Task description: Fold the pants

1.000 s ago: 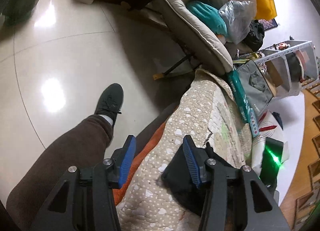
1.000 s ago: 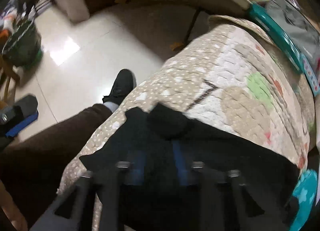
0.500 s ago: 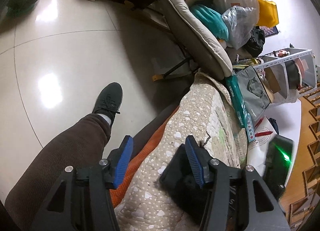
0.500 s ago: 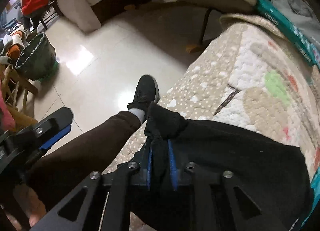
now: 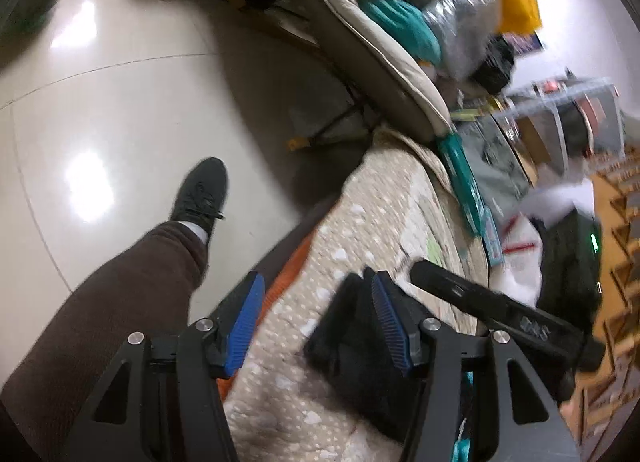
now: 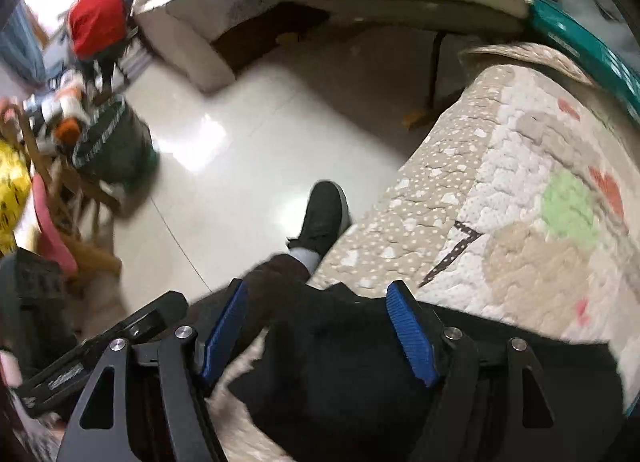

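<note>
The black pants point(image 6: 360, 374) lie folded on a beige quilted blanket point(image 6: 500, 222) that covers the couch seat. My right gripper point(image 6: 320, 338) is open with its jaws wide, and hovers just above the pants' near edge. In the left wrist view a corner of the pants point(image 5: 352, 346) lies under the right finger point(image 5: 388, 326). My left gripper point(image 5: 316, 322) is open and empty over the blanket point(image 5: 380, 214), beside the pants. The other gripper's black body point(image 5: 492, 310) reaches in from the right.
The person's brown-trousered leg point(image 5: 120, 310) and black shoe point(image 5: 202, 190) stand on the glossy tile floor point(image 5: 120, 102) left of the couch. A padded recliner point(image 5: 380, 50) piled with bags stands behind. A green bin point(image 6: 116, 146) and wooden chair point(image 6: 60, 190) stand at left.
My right gripper was shut on a bunch of the pants; it has let go, opened wide and pulled back. The pants have dropped flat. My left gripper stayed open and barely moved.
</note>
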{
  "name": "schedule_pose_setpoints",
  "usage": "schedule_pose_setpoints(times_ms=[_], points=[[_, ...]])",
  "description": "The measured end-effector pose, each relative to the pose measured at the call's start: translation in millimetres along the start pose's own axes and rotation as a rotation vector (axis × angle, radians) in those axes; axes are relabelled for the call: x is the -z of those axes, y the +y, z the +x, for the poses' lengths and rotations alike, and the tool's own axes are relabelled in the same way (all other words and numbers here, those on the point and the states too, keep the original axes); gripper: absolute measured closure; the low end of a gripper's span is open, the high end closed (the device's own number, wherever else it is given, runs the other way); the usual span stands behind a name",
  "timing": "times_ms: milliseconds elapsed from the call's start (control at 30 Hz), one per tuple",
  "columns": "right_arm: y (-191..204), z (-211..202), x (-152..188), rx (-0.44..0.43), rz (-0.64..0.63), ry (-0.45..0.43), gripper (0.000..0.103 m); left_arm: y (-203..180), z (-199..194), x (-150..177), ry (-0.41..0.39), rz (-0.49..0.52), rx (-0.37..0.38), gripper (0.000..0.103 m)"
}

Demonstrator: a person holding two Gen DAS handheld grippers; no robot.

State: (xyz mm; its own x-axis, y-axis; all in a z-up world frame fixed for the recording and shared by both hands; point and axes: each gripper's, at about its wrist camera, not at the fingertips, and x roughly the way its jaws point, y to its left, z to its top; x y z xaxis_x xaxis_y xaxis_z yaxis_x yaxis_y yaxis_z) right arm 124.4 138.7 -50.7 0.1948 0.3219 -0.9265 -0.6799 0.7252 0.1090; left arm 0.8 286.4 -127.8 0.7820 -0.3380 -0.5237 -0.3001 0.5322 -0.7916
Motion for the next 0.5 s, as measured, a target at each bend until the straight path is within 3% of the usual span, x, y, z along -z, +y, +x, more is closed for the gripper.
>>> schedule_pose_setpoints(times_ms=[133, 167, 267, 400, 467, 500], points=[[8.3, 31.2, -4.7, 0.022, -0.152, 0.121, 0.027, -19.7, 17.1, 13.8, 0.091, 0.092, 0.022, 0.05], [6.8, 37.3, -4.1, 0.039, -0.182, 0.138, 0.027, -21.6, 22.1, 16.5, 0.109, 0.104, -0.008, 0.049], [13.4, 60.0, -6.1, 0.057, -0.254, 0.197, 0.027, -16.3, 40.3, 20.2, 0.199, 0.077, -0.01, 0.049], [22.9, 78.4, -3.7, 0.099, -0.345, 0.241, 0.028, -20.2, 51.8, 26.9, 0.229, 0.105, -0.048, 0.048], [26.5, 82.4, -0.8, 0.137, -0.386, 0.251, 0.04, -24.9, 61.6, 33.2, 0.278, 0.136, -0.049, 0.048], [26.1, 82.5, -1.1, 0.158, -0.4, 0.257, 0.054, -26.3, 65.2, 35.9, 0.298, 0.146, -0.046, 0.048]])
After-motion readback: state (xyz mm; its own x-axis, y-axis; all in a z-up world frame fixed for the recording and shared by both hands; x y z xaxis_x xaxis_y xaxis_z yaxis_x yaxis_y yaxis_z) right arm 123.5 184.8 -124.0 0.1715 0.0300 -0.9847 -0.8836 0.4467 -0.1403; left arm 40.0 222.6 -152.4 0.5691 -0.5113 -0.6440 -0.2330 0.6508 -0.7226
